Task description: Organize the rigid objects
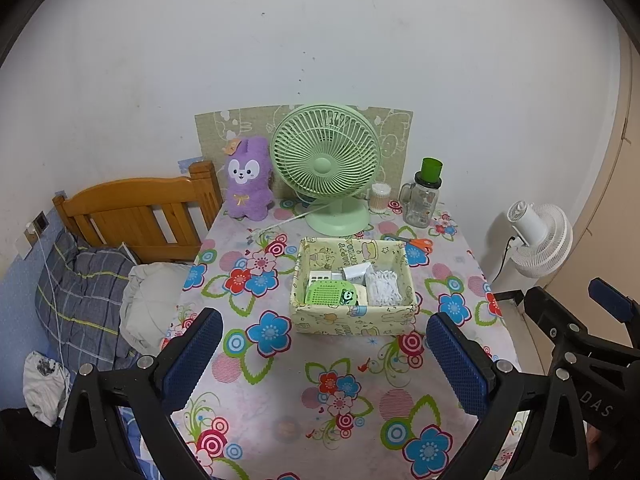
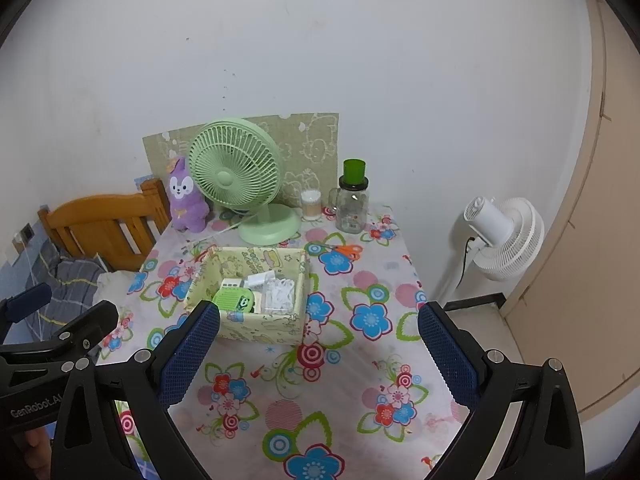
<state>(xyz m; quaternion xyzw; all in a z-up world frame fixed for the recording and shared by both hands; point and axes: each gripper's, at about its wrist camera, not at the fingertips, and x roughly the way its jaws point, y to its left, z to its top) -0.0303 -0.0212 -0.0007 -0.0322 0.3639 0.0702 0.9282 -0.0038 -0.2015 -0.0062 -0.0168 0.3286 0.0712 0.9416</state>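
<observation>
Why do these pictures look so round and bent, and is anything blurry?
Left wrist view: a fisheye lens bows the wall and table edges, with dark corners; the storage box and green fan look sharp under soft, even light. Right wrist view: same curving, door frame bent; no strong glare or hard shadows.

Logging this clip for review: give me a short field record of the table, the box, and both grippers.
surface: table with flowered cloth
box: yellow box mid-table, open, holding small white and green items
behind box: green fan, purple plush, jar, scissors
left gripper: open, empty, short of the box
right gripper: open, empty
</observation>
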